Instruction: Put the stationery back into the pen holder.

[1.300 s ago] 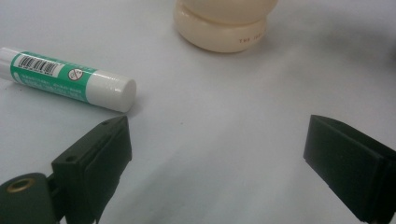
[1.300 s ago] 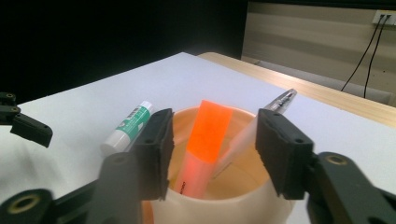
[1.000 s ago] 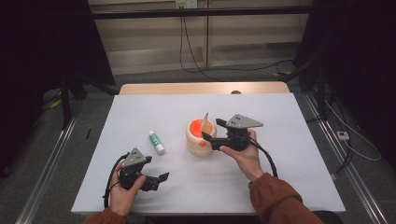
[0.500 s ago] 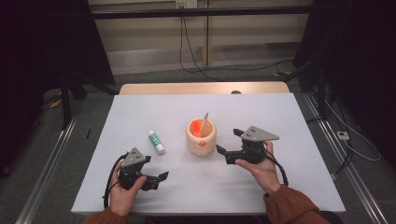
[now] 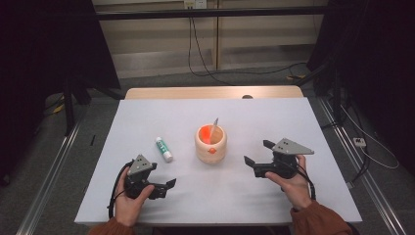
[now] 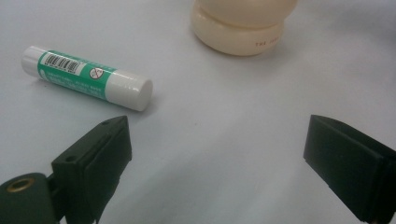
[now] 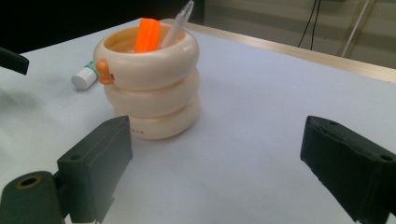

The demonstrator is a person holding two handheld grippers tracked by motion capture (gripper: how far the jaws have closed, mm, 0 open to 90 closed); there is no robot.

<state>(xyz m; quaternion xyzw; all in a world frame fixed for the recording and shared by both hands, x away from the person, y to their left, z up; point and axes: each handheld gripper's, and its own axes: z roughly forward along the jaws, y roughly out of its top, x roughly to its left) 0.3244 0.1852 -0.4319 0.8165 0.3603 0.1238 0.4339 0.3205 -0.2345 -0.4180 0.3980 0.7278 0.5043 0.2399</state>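
My right gripper [image 5: 256, 152] sits low over the white table [image 5: 293, 122], to the right of the cream ringed holder [image 5: 211, 145] and clearly apart from it, with its jaws spread wide and nothing between them. In the right gripper view the holder [image 7: 152, 84] stands upright beyond my left jaw, three stacked rings with a small orange knob on its side, and an orange marker [image 7: 147, 35] and a clear pen [image 7: 180, 21] lean inside it, sticking out over the rim. My left gripper [image 5: 164, 188] rests at the near left of the table, also opened wide and empty, its jaws pointing right. The green-and-white glue stick [image 5: 164, 149] lies flat on the table just left of the holder, between the holder and my left hand [image 5: 129, 205] but touching neither. In the left gripper view the glue stick [image 6: 86, 77] lies just beyond my left jaw, its white cap toward the holder's base [image 6: 243, 32], which stands farther off. My right hand [image 5: 293, 183] grips its tool from the near right.
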